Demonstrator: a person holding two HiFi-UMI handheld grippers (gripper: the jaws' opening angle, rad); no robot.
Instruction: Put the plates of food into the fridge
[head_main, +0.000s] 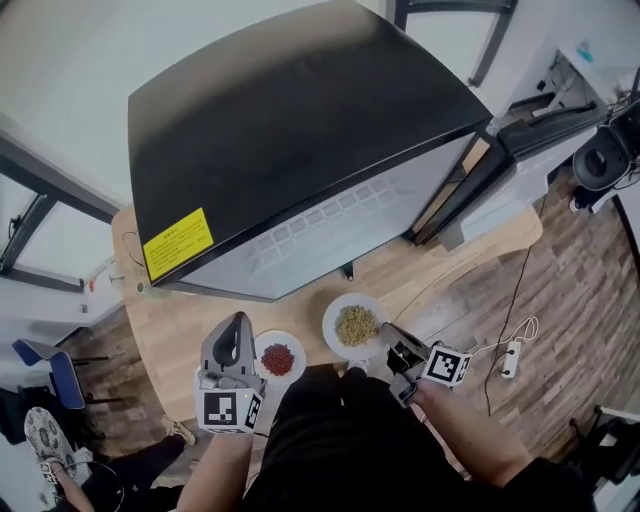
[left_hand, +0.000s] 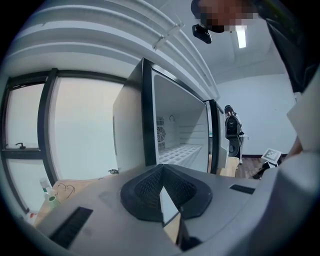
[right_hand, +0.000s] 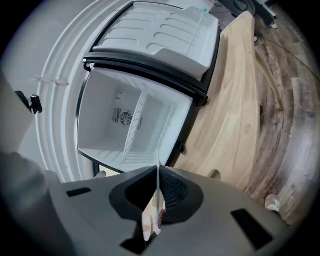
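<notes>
Yellow label (head_main: 178, 243) on fridge (head_main: 300, 120), txt unreadable

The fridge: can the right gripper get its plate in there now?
Probably yes. The door of the fridge stands wide open, and nothing shows between the right gripper and the white inside. Its jaws are shut on the rim of the plate of yellow food.

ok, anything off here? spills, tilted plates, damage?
Nothing stands out. The red-food plate in the left gripper and the yellow-food plate in the right gripper look level, with food heaped centrally. Nothing is spilled on the table. The fridge stands open.
</notes>
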